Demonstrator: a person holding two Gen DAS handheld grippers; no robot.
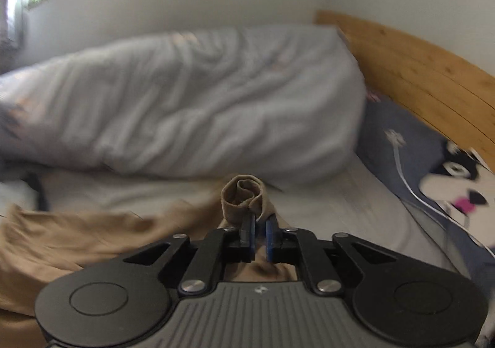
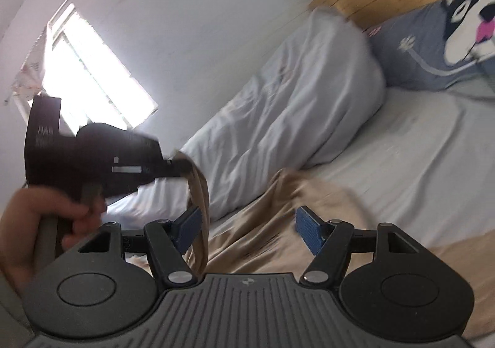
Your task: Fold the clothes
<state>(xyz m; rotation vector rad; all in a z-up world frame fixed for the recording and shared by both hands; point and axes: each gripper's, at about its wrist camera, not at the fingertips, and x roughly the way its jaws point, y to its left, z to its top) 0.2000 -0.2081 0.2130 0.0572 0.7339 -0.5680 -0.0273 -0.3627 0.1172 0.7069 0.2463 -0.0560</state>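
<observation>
Two grippers: left gripper (image 1: 259, 218) pinches tan garment (image 2: 272, 218) edge, cloth hanging down to bed (image 2: 417, 162); right gripper (image 2: 247, 228) jaws apart, empty.

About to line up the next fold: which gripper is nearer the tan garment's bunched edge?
Left. The left gripper has its fingers pinched on the tan garment at that bunched edge. The right gripper stands open above the spread cloth, holding nothing.
</observation>
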